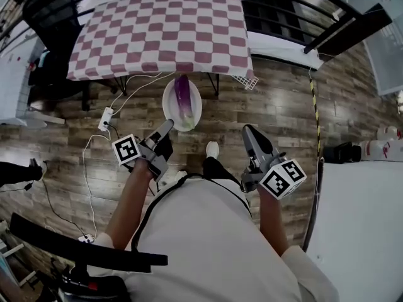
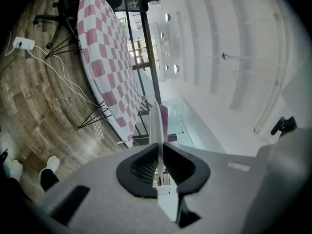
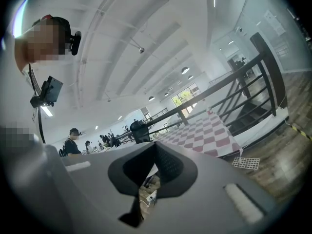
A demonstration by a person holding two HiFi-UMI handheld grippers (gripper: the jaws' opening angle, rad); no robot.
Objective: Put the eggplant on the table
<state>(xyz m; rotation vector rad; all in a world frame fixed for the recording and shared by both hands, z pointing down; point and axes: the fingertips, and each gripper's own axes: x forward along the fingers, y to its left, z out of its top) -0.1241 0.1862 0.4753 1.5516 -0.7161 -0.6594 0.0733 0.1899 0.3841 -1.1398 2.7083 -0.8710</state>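
Note:
A purple eggplant lies on a white plate that hangs in the air just before the near edge of the table with the red-and-white checked cloth. My left gripper is shut on the plate's near rim. In the left gripper view the plate shows edge-on between the jaws, with the eggplant beside it and the table beyond. My right gripper is held out level at the right, shut and holding nothing. Its own view shows the table ahead.
A power strip with white cables lies on the wooden floor under the table's left side. A white mesh piece hangs at the table's near right corner. A black railing runs behind, a black chair stands left, a white surface right.

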